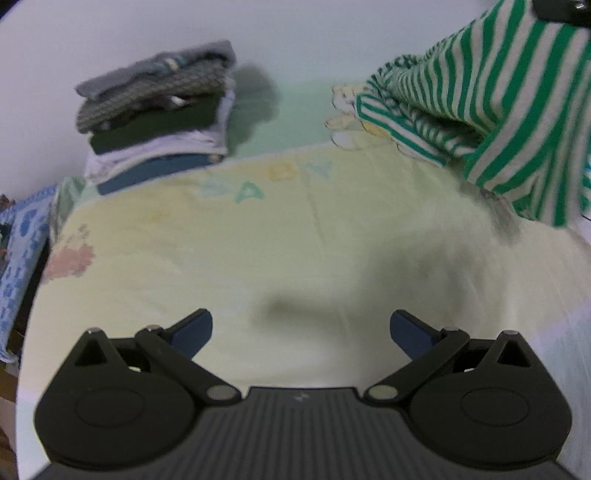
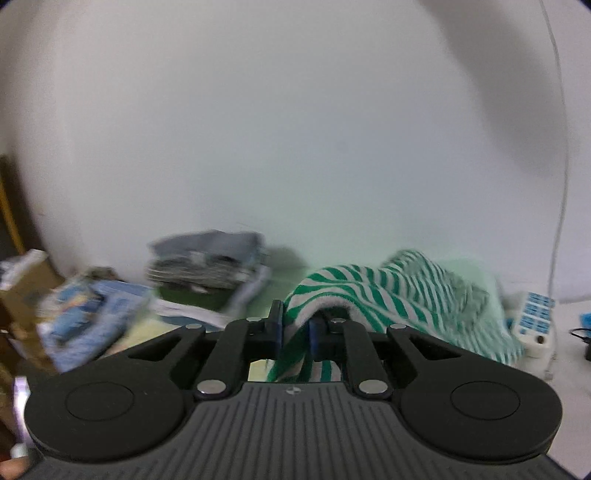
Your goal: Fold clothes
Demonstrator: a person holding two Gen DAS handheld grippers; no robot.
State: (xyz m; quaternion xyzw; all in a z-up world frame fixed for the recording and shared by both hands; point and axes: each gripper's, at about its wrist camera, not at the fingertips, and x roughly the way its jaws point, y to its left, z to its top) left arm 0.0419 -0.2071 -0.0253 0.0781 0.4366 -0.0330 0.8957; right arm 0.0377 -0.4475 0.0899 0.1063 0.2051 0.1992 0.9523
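Note:
A green-and-white striped garment [image 1: 509, 110] hangs at the upper right of the left wrist view, lifted off a pale yellow sheet [image 1: 295, 251] printed with "BABY". In the right wrist view the same striped garment [image 2: 391, 295] drapes over and between the blue pads of my right gripper [image 2: 296, 332], which is shut on a fold of it. My left gripper [image 1: 301, 332] hovers over the bare sheet near the front, its jaws wide open with nothing between them. Part of a dark gripper body [image 1: 561, 9] shows at the top right, above the garment.
A stack of folded clothes [image 1: 159, 114] stands at the back left against a white wall, also visible as the folded stack [image 2: 207, 269]. A blue patterned cloth [image 1: 22, 251] hangs off the left edge. A white power strip [image 2: 532, 321] and a cable lie at the right.

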